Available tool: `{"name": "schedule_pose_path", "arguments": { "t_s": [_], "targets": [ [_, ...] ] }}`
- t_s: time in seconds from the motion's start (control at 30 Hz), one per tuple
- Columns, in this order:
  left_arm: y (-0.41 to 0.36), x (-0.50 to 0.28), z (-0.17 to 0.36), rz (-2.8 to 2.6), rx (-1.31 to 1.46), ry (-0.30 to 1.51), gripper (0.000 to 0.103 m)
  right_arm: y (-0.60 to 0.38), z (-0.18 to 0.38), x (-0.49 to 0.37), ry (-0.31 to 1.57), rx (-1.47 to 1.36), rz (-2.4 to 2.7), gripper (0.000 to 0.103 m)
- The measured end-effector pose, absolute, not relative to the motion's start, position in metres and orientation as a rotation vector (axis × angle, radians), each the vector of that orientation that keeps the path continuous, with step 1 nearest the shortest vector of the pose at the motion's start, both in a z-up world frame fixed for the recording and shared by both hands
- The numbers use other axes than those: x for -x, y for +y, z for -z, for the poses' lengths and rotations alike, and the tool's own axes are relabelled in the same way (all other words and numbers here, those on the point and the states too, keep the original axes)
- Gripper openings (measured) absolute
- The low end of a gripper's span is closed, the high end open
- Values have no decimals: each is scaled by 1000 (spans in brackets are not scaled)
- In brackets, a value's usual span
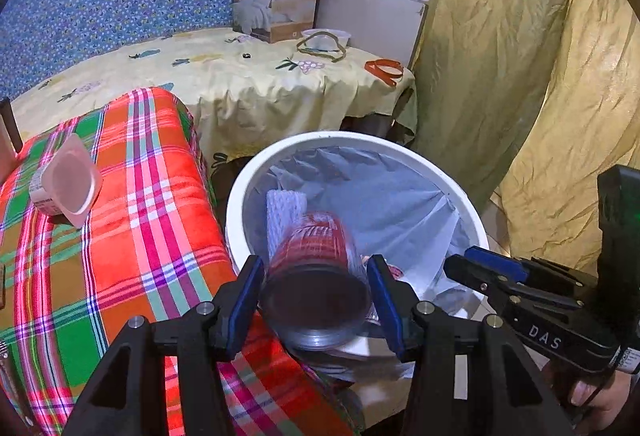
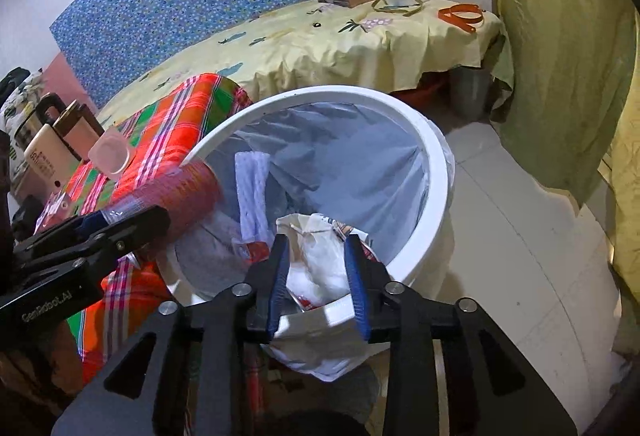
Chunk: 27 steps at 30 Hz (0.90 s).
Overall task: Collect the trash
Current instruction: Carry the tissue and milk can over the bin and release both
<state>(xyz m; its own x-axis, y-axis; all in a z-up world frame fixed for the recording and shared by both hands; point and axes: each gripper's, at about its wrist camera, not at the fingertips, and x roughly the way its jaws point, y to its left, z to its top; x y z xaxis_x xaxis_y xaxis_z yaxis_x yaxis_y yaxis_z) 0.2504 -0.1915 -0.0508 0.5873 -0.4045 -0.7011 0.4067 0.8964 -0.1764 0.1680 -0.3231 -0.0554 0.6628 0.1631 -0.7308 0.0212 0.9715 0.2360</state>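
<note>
On the far left, a small clear plastic cup (image 1: pixel 70 182) lies on its side on the bed with the red, green and orange checked blanket (image 1: pixel 160 204). It lies well apart from both grippers, and the left one is the nearer to it.

Next comes the left gripper (image 1: pixel 316 292). Its fingers (image 1: pixel 246 300) are spread wide and grasp a clear plastic cup (image 1: pixel 320 276) with a red printed band; both pads seem to press on its round sides. The cup is smooth and stiff, slightly blurred. Its long axis runs forward along the fingers, the bottom toward the camera and the mouth tilted down over the near-left rim of the white bin (image 1: pixel 452 188). So I judge that the coming move is only a release: the bin opening lies directly ahead and below.

The bin is round, of hard white plastic, lined with a thin grey-blue bag (image 1: pixel 380 196). Inside lies a piece of white foam net (image 2: pixel 252 188), soft and meshed.

On the right, the right gripper (image 2: pixel 318 276) hangs over the near rim. Its fingers (image 2: pixel 356 276) are partly open and released; a crumpled white wrapper (image 2: pixel 320 260), thin and wrinkled, shows between them but seems to rest in the bin already.
</note>
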Motion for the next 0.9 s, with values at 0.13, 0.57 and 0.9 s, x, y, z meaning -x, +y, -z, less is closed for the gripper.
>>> {"name": "schedule_pose_path", "arguments": {
  "t_s": [0.13,0.57,0.9],
  "targets": [
    [-189,-252,48,468,2,804,53,-324,53,-167,834,-230,-74,36],
    [-161,-232,36,442,51,783,53,-319,43,-155,805,-238,-85,36],
    [-133,-196,22,395,74,753,53,-297,25,-142,766,-206,-145,36]
  ]
}}
